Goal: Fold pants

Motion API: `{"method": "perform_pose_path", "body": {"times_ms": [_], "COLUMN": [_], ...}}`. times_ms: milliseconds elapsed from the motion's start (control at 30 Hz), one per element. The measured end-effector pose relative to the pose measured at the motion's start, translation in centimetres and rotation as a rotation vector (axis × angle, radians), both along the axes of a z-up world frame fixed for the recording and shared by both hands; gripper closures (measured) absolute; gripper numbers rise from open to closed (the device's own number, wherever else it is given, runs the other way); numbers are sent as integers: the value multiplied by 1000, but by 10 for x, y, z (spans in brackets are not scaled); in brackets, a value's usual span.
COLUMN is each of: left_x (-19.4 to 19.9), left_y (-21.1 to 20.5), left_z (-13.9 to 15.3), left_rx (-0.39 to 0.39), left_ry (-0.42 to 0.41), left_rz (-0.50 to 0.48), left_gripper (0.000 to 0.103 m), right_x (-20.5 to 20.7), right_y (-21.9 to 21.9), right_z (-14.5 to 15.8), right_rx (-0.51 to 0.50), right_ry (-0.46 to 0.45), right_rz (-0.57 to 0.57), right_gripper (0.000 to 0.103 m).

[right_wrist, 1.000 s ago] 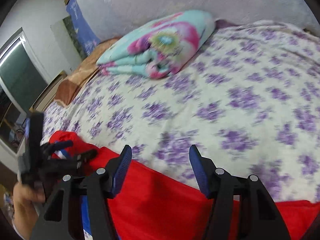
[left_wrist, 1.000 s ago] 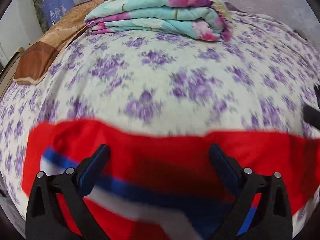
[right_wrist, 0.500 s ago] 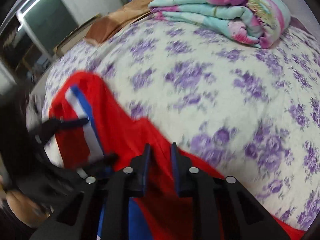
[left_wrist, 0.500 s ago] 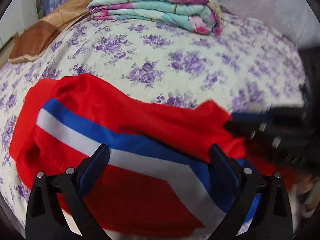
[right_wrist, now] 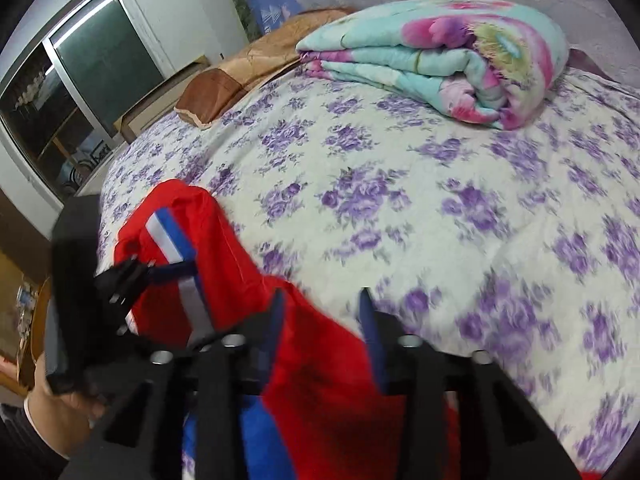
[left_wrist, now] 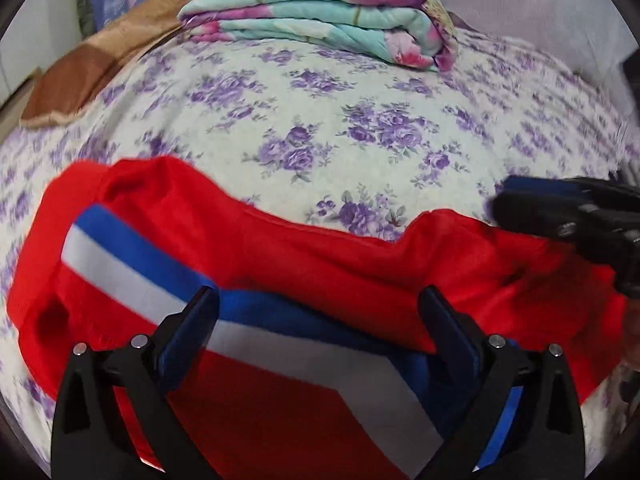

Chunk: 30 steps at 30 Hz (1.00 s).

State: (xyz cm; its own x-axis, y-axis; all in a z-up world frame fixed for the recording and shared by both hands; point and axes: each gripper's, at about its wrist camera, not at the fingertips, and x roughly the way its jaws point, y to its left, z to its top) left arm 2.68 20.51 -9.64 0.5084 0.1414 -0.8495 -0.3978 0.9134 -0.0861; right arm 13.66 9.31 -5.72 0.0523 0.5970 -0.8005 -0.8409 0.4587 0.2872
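Note:
Red pants with a blue and white side stripe lie bunched across the near part of the bed. My left gripper is open, its jaws wide apart above the stripe, holding nothing. My right gripper has its jaws partly apart over the red cloth; it also shows at the right edge of the left wrist view, at the pants' right end. The left gripper appears at the left of the right wrist view, beside the striped end.
The bed has a white sheet with purple flowers. A folded teal and pink quilt lies at the far end, a brown pillow at the far left. A window is beyond the bed's left side.
My right gripper shut on the red cloth half a second ago and its jaws now stand apart again. The pants were pulled up the bed and bunched. The left gripper stayed open.

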Motion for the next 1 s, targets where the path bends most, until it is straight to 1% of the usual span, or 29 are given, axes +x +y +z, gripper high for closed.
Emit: {"method": "perform_pose_path", "body": {"times_ms": [67,100,133,167,200,233,267,300,333,367,400,433,467,500,533,567,600,633,700,733,767,800,833,867,900,933,967,1000], "left_x": [1,1,0,3,1,-4,-8,-14,-18,-20,-17,-13,-10,-9,-8,-8,-9,-10,-14,-16,-17,-18,-19,-18,-16,-13,-11,-11], "left_y": [1,1,2,3,4,4,6,7,8,8,7,5,3,-1,-2,-1,1,2,3,4,5,6,7,8,9,9,9,7], "left_z": [2,2,2,2,3,6,10,15,18,16,10,2,-4,-4,-3,-2,-2,-1,3,6,8,11,13,12,9,5,2,2], "left_rx": [1,-1,-4,-7,-14,-28,-45,-63,-67,-52,-29,-7,18,54,61,55,39,32,19,5,-4,-19,-40,-52,-50,-34,-15,1], "left_ry": [9,10,10,9,5,-2,-11,-23,-37,-33,-5,31,53,58,66,70,68,67,69,64,61,49,34,29,39,57,72,74], "left_rz": [-5,-7,-10,-15,-15,-5,4,5,1,0,-3,-6,-9,-9,-5,2,2,-5,-20,-22,-22,-19,-20,-21,-16,-7,-6,-12], "left_gripper": [5,5,5,5,5,5,5,5,5,5,5,4,4,4,4,4,4,4,4,4,4,4,4,4,4,4,4,4], "right_x": [-3,-7,-11,-13,-14,-12,-8,-4,4,8,10,10,11,13,15,18,24,27,31,32,31,25,16,8,-1,-4,-2,9], "right_y": [13,23,28,34,33,30,23,18,13,14,20,29,36,42,42,38,27,17,-18,-28,-39,-47,-52,-53,-55,-58,-63,-78], "right_z": [-8,-13,-18,-20,-15,-6,13,23,30,30,23,8,-5,-20,-24,-21,-13,-4,15,17,18,15,9,1,-12,-24,-28,-27], "right_rx": [-25,-47,-78,-108,-96,-65,-2,40,74,76,47,-16,-66,-102,-86,-62,-27,0,29,28,33,37,20,-10,-71,-145,-174,-189], "right_ry": [25,27,2,-26,-27,-57,-111,-112,-83,-84,-112,-137,-164,-204,-217,-210,-190,-188,-256,-250,-220,-168,-140,-130,-147,-209,-249,-272], "right_rz": [39,78,90,80,63,37,4,-7,-12,-17,-17,-11,-16,-20,-14,-20,-61,-98,-208,-216,-208,-164,-118,-77,-44,-41,-66,-143], "right_gripper": [59,59,76,87,90,92,92,92,92,92,92,92,87,82,79,73,68,63,63,62,69,73,77,77,79,79,88,86]}}
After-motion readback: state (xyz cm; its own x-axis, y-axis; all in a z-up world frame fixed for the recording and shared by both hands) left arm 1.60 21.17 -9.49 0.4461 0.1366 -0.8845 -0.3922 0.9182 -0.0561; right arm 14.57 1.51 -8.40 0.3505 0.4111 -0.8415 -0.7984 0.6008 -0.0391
